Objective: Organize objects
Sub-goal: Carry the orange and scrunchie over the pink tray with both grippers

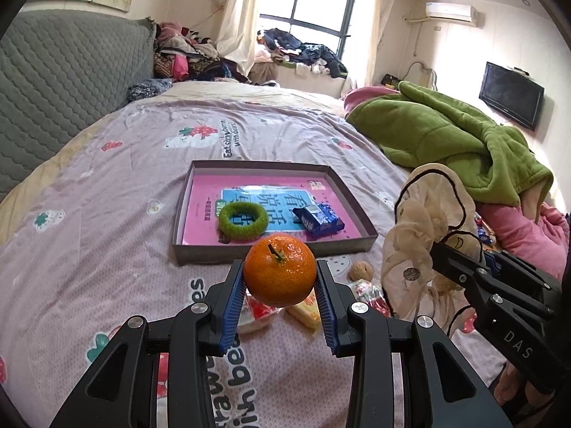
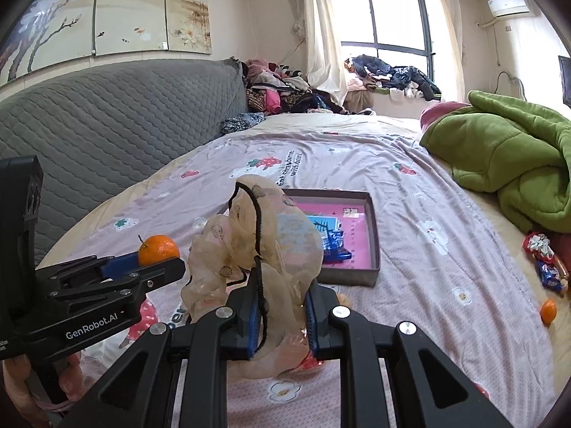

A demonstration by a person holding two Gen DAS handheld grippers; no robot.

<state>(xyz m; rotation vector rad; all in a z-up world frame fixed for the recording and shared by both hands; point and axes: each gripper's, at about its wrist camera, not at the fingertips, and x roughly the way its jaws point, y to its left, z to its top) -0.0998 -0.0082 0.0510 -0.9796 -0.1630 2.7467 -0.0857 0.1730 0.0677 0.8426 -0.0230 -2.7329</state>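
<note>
Evidently mid-carry | left gripper (image 1: 280, 285) clenched the orange (image 1: 279, 270) above the bed's (image 1: 107, 185) near edge, tray-bound (image 1: 357, 210) | right gripper (image 2: 282, 306) clamped the pouch (image 2: 257, 235), lifted clear beside it

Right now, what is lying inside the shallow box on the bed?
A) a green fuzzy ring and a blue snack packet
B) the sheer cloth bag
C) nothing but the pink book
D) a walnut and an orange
A: the left wrist view shows the green fuzzy ring and the blue snack packet resting on the pink book inside the shallow box.
</note>
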